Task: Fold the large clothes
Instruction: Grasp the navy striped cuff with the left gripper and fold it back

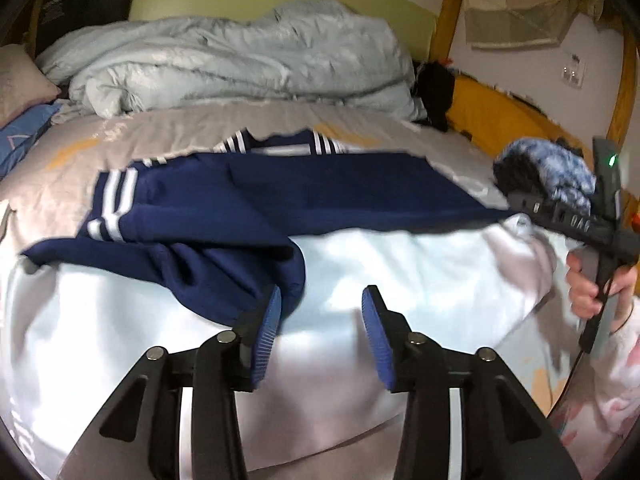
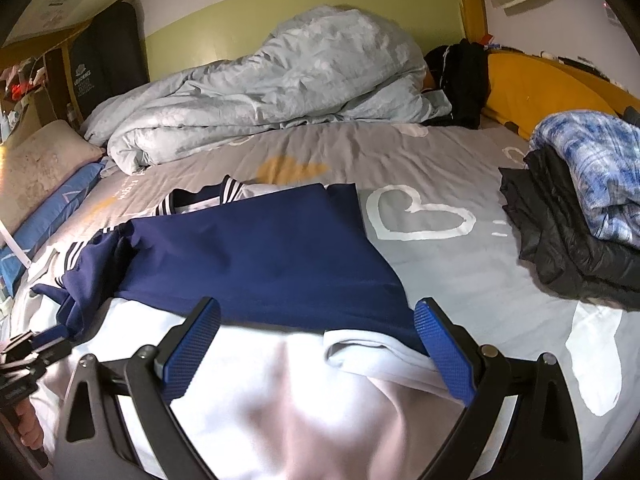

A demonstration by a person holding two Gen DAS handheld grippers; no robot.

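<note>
A large navy and white jacket (image 1: 320, 196) with white stripes at the collar and cuffs lies spread on the bed. Its navy sleeve is folded across the white body (image 1: 400, 264). My left gripper (image 1: 322, 316) hovers open just over the white fabric, its left finger (image 1: 270, 320) beside the sleeve's cuff, nothing pinched. In the right wrist view the same jacket (image 2: 260, 248) fills the middle. My right gripper (image 2: 318, 340) stands wide open above the white lower part (image 2: 280, 392), its right finger (image 2: 444, 348) at the garment's right edge. A hand (image 1: 588, 292) grips the right gripper's handle.
A crumpled pale blue quilt (image 2: 280, 80) lies at the head of the bed. A stack of folded clothes (image 2: 580, 200), blue plaid on black, sits on the right. The grey heart-printed sheet (image 2: 460, 272) shows between them. A pillow (image 2: 44, 160) lies left, a yellow rail (image 2: 532, 88) far right.
</note>
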